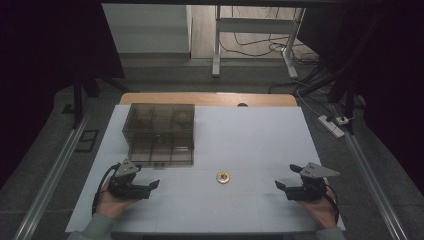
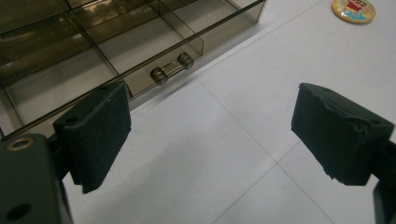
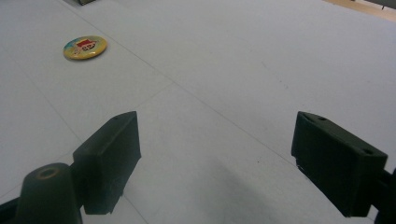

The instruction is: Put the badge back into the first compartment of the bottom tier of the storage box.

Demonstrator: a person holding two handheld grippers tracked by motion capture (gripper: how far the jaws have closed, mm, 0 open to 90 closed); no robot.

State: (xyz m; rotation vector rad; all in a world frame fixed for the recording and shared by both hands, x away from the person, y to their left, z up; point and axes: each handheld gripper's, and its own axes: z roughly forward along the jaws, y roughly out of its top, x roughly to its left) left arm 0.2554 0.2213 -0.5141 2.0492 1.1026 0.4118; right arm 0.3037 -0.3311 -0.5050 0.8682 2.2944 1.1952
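Observation:
A smoky clear drawer box point(image 1: 159, 126) stands on the white table point(image 1: 250, 135) at the back left, its lower drawer point(image 1: 161, 151) pulled out toward me. The drawer's compartments point(image 2: 93, 42) and its small metal handle point(image 2: 171, 68) look bare. A round yellow badge with a red picture point(image 1: 223, 177) lies on the table's middle front, also seen as the badge point(image 2: 353, 9) and the badge point(image 3: 85, 47). My left gripper point(image 1: 145, 181) rests open near the drawer's front left corner. My right gripper point(image 1: 287, 178) rests open at the front right, with nothing between its jaws.
The wooden desk edge point(image 1: 207, 98) shows behind the white top. Metal rails point(image 1: 55, 175) run along both sides of the table. A power strip point(image 1: 331, 125) and cables lie on the floor at the right, and a metal-legged frame point(image 1: 255, 35) stands farther back.

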